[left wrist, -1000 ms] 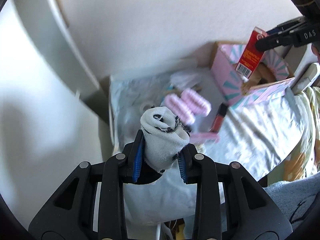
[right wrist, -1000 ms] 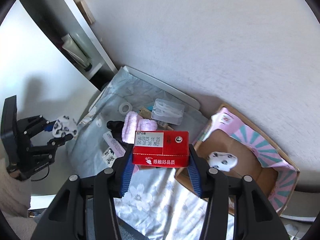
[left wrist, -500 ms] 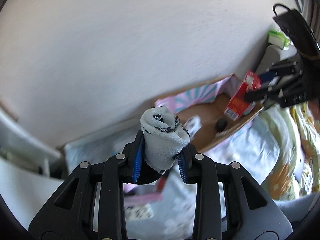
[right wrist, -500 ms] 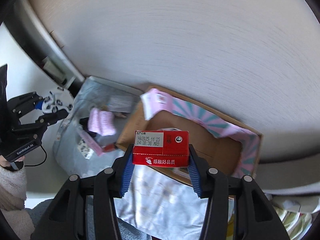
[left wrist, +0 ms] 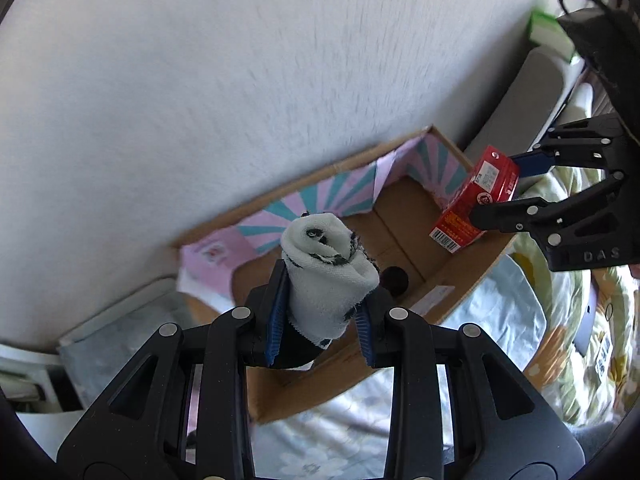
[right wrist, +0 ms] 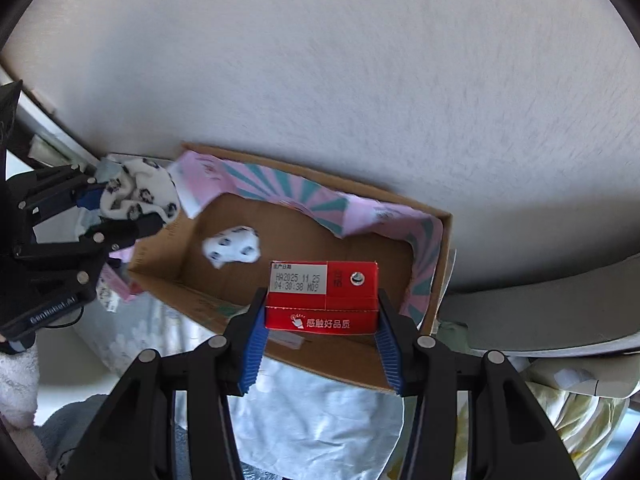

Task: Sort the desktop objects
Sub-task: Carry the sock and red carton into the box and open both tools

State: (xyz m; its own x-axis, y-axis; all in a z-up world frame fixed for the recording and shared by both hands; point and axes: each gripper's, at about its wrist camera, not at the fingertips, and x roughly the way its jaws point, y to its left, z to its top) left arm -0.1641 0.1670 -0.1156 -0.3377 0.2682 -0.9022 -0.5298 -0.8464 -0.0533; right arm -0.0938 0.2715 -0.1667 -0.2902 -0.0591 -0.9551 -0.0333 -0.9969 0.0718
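Observation:
My left gripper [left wrist: 322, 320] is shut on a rolled white sock with black spots [left wrist: 326, 276] and holds it above the near left edge of an open cardboard box [left wrist: 472, 276] with pink and teal flaps. My right gripper [right wrist: 322, 334] is shut on a red carton [right wrist: 322, 296] and holds it over the box's right side [right wrist: 440, 248]. The carton also shows in the left wrist view [left wrist: 476, 204]. A second spotted sock [right wrist: 232, 246] lies on the box floor. The left gripper with its sock [right wrist: 138, 194] shows at the left in the right wrist view.
The box stands against a white wall on a pale flowered cloth [right wrist: 320, 416]. A small dark round object [left wrist: 394, 280] lies inside the box. A grey cushion or chair back [left wrist: 524, 92] stands right of the box. Pink items [right wrist: 116, 284] lie left of it.
Both grippers have swung from the clutter on the left toward the box. The sock and the red carton now hang over it, closer than half a second ago.

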